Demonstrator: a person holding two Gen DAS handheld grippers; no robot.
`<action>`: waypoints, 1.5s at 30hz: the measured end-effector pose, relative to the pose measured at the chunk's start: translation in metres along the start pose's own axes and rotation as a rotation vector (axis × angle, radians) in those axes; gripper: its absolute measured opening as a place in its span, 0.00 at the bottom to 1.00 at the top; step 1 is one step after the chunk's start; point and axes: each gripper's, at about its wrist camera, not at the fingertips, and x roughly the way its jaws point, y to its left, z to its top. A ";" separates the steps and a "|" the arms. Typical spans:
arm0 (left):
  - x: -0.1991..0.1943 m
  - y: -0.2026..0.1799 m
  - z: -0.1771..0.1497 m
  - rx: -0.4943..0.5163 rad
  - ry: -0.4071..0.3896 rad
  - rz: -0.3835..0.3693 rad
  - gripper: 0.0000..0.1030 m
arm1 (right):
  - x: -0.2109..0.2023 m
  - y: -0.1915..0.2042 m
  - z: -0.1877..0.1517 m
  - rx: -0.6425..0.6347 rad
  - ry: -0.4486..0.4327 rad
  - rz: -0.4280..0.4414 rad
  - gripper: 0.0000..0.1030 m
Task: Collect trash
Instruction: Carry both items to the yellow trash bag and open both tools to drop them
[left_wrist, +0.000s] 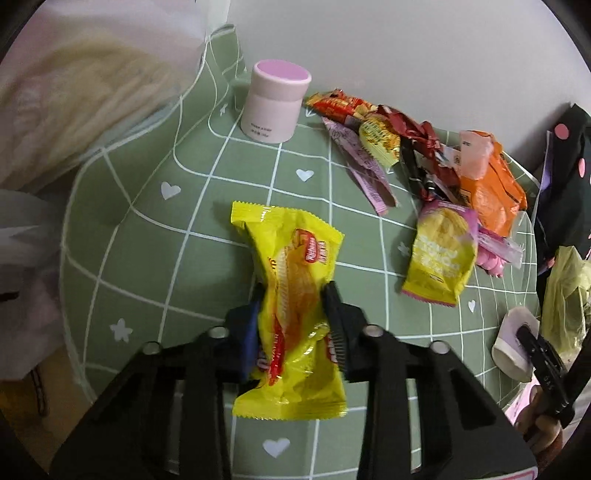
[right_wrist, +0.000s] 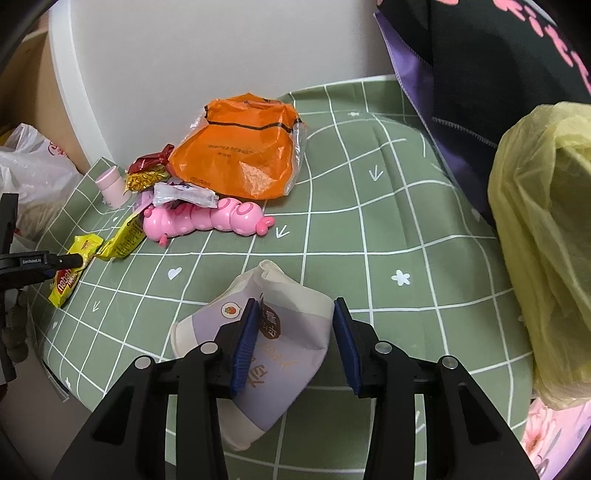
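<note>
- Left tool: jaws pinched on the yellow snack wrapper at its waist; the film bunches between the pads, so I judge the grip has taken. Both ends stick out free, the far end towards the pink-lidded jar.
- Right tool: crushed paper cup sits between its blue pads, clamped across its flattened body (the right pad's contact is less clear than the left's).
- Both items lie at or just over the green grid cloth of the bench; whether either is clear of it I cannot tell.
- Step in hand, as I read it: carry the 2 held pieces to the yellow bin bag at the right edge.
- To do it well: lift straight up before going sideways, so the wrapper's loose tail does not drag the second yellow packet or the wrapper pile.
- Keep the squeeze steady; crinkly film slips easily.
- Leave the pink caterpillar toy alone (probably not trash).
- Orange bag remains for later.
</note>
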 end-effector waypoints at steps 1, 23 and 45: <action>-0.002 -0.005 -0.001 0.013 -0.010 0.004 0.24 | -0.003 0.001 0.000 -0.008 -0.005 -0.005 0.36; -0.126 -0.233 0.069 0.530 -0.332 -0.461 0.24 | -0.179 -0.031 0.073 0.027 -0.372 -0.275 0.36; -0.028 -0.496 -0.011 1.094 0.197 -0.826 0.24 | -0.298 -0.154 0.047 0.263 -0.350 -0.778 0.36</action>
